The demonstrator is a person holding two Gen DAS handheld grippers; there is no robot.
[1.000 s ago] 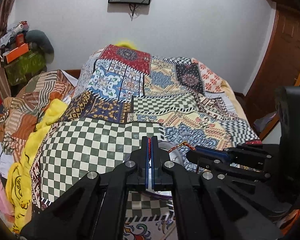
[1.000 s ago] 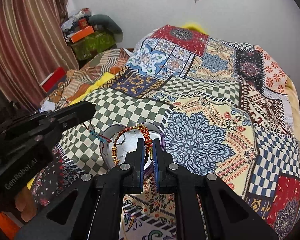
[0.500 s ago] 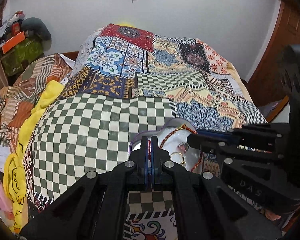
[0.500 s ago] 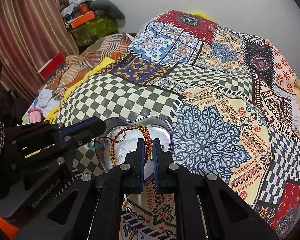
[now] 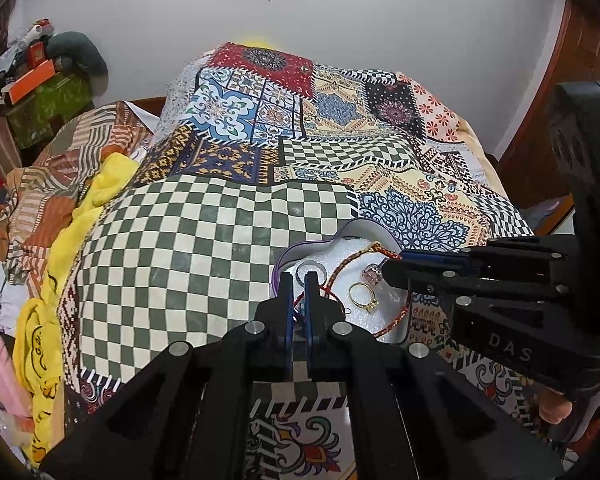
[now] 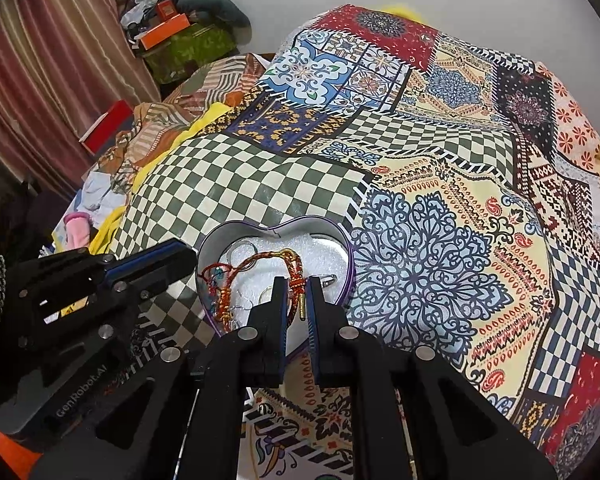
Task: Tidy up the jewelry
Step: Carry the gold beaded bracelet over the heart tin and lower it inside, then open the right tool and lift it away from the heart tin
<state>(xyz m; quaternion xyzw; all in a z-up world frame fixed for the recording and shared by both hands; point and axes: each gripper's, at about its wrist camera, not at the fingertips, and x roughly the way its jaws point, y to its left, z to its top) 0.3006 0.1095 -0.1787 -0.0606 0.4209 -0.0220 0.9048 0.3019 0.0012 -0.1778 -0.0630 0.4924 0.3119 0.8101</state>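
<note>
A heart-shaped tin with white foam lining sits on the patchwork bedspread. A red and gold thread bracelet lies curled inside it. My right gripper is over the tin's near edge. Its jaws are opening, with the bracelet's beaded end loose between them. In the left wrist view, the jaws of my left gripper are opening too, and the bracelet's thin red cord runs through the gap. A gold ring and a pink-stone ring rest on the foam.
Crumpled clothes and a yellow cloth pile up along the bed's left side. A shelf with an orange box stands by the striped curtain. A wooden door is at the right, and a white wall is behind the bed.
Both grippers sank toward the tin and tilted further down. The bracelet, stretched above the tin before, now lies inside it. The gap between each pair of fingers has widened slightly.
</note>
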